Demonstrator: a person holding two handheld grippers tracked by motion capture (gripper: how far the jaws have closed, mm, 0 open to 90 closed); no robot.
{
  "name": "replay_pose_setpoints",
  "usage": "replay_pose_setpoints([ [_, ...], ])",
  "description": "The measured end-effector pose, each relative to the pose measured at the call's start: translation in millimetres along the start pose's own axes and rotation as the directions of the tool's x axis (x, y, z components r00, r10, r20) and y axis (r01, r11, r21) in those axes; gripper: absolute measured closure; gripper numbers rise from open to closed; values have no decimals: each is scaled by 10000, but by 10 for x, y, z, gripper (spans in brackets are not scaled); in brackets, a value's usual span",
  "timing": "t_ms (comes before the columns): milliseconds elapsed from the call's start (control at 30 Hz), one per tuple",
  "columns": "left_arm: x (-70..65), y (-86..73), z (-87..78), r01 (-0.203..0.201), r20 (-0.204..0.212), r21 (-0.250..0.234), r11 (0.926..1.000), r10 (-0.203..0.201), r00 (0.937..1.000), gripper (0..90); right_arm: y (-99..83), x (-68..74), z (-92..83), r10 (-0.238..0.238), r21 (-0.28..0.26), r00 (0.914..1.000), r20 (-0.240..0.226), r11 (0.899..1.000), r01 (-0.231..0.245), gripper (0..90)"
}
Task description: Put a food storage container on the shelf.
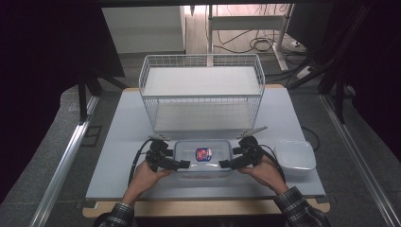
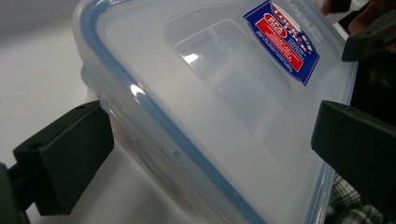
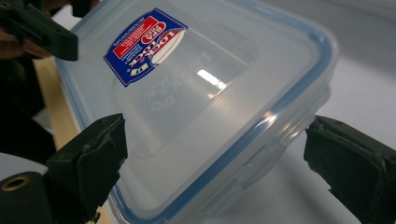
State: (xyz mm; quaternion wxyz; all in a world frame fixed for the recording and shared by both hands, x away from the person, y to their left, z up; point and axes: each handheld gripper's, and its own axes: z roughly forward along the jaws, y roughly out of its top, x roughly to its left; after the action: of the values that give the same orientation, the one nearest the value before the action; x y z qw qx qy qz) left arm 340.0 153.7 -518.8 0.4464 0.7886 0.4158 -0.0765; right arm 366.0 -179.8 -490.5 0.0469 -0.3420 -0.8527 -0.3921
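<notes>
High view: your food box (image 1: 202,158) sits lower centre on the desk (image 1: 118,142), left gripper (image 1: 182,164) and right gripper (image 1: 222,164) at its two ends; wire basket (image 1: 202,90) above, white tub (image 1: 295,156) to the right.
Left gripper view: your jaws stand apart around the box's (image 2: 210,121) corner, blue label (image 2: 282,39) upper right.
Right gripper view: your jaws stand apart, straddling the box (image 3: 210,107); label (image 3: 144,44) upper left.

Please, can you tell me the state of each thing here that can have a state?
Lidded container: lid on, flat on table.
Left tongs: open, at its left end.
Right tongs: open, at its right end.
Wire basket: upright, empty.
Lidless tub: open, looks empty.
</notes>
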Motion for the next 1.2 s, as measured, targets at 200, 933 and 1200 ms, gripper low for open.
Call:
replay_pose_setpoints([
  [200,-41,-52,-58,434,183,456,9980,-442,9989,65,-22,-33,52,554,221,9966,-607,9983,-542,68],
  [933,-129,-240,-352,628,199,-1148,9914,-609,9979,524,-198,39,-304,1333,-1014,9893,-586,9851,-1388,500],
  [1200,-173,-187,-434,345,206,-1536,9875,-318,9993,527,-151,94,-377,878,-1638,9954,-393,9821,-930,504],
])
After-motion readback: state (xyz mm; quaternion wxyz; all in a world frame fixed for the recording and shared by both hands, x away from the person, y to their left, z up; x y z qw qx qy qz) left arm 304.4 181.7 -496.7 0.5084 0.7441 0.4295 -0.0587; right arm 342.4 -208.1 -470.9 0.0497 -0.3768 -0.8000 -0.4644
